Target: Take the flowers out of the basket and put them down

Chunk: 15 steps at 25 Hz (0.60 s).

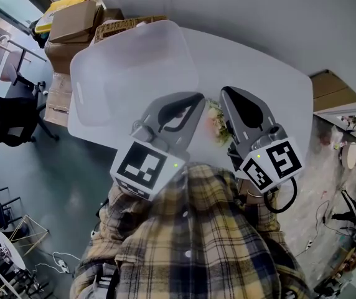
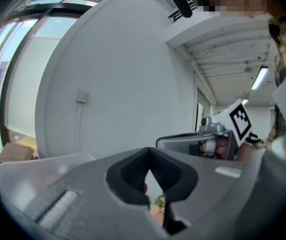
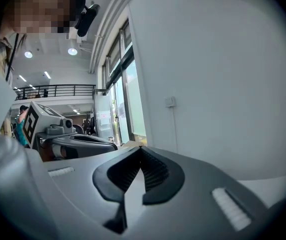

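Two grippers sit close in front of your plaid shirt, above the near edge of the white table; your left gripper has its jaws pressed together with nothing between them; your right gripper looks the same, tips meeting and empty. The flowers peek out in the gap between the two grippers, down at the table, just beside the clear plastic bin; a wicker basket shows beyond the bin.

The flowers are a small bunch, pale pink with green leaves, mostly hidden, at the near edge of the white table. The basket is translucent white and stands on the table's left part, just beside them.
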Each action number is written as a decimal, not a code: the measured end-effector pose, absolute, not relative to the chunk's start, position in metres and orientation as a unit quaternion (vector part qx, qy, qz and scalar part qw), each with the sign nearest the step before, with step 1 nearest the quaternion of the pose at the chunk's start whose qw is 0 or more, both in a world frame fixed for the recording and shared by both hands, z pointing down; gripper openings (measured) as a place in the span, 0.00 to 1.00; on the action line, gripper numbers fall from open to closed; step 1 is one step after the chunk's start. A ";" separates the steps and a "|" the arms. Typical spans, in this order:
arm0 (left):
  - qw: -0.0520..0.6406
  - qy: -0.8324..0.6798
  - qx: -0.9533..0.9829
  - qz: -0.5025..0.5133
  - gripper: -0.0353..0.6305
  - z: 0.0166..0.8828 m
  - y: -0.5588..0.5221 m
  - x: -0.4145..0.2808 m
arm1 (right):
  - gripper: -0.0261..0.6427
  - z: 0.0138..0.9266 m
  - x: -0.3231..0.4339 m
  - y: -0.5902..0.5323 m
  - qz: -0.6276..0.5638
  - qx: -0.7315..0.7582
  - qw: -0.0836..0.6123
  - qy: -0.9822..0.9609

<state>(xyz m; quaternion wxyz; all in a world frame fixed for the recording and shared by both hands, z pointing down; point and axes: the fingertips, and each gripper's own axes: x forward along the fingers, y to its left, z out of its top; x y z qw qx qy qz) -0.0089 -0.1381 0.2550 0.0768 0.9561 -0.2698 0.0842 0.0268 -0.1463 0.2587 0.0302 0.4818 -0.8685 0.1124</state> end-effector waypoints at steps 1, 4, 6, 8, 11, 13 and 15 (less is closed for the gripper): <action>0.076 -0.268 0.957 0.086 0.05 0.256 -0.139 -0.008 | 0.04 0.259 0.027 -0.147 0.113 0.482 0.030 -0.869; 0.073 -0.264 0.958 0.091 0.05 0.257 -0.143 -0.006 | 0.04 0.261 0.028 -0.151 0.114 0.482 0.031 -0.868; 0.073 -0.263 0.958 0.091 0.05 0.257 -0.143 -0.004 | 0.04 0.261 0.031 -0.152 0.115 0.484 0.029 -0.867; 0.071 -0.261 0.958 0.094 0.05 0.257 -0.143 -0.001 | 0.04 0.261 0.035 -0.153 0.116 0.487 0.027 -0.865; 0.068 -0.257 0.959 0.101 0.05 0.259 -0.142 0.003 | 0.04 0.261 0.039 -0.152 0.117 0.489 0.026 -0.864; 0.068 -0.256 0.959 0.103 0.05 0.260 -0.142 0.005 | 0.04 0.262 0.041 -0.152 0.118 0.488 0.026 -0.864; 0.068 -0.255 0.959 0.104 0.05 0.260 -0.142 0.007 | 0.04 0.263 0.042 -0.152 0.119 0.488 0.026 -0.864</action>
